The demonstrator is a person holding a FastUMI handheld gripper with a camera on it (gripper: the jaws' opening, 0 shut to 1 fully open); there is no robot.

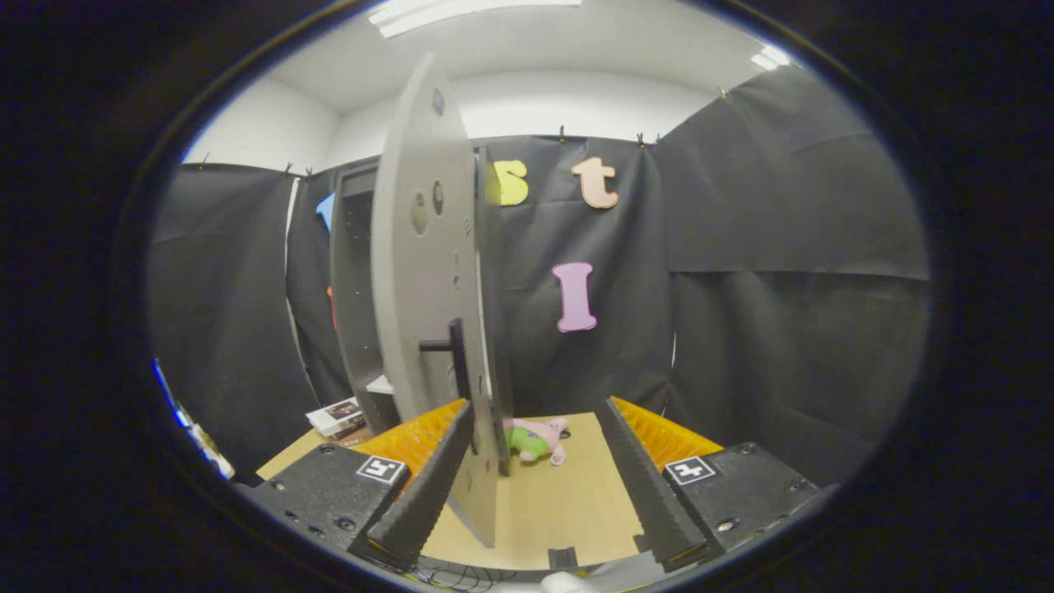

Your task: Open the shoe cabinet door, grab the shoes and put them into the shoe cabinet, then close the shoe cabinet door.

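Observation:
The grey shoe cabinet door (pixel 424 247) stands swung open, almost edge-on to me, with a black handle (pixel 449 346) sticking out on its left face. Its lower edge reaches down between my fingers, close against the left finger (pixel 428 486). My gripper (pixel 537 403) is open wide, and neither finger presses on the door. Behind the door stands the dark cabinet body (pixel 356 288) with its inside in shadow.
A pink and green plush toy (pixel 535 441) lies on the light wooden surface (pixel 560 502) just beyond my fingers. A small stack of booklets (pixel 338 416) sits at the foot of the cabinet on the left. Black cloth walls close in all round.

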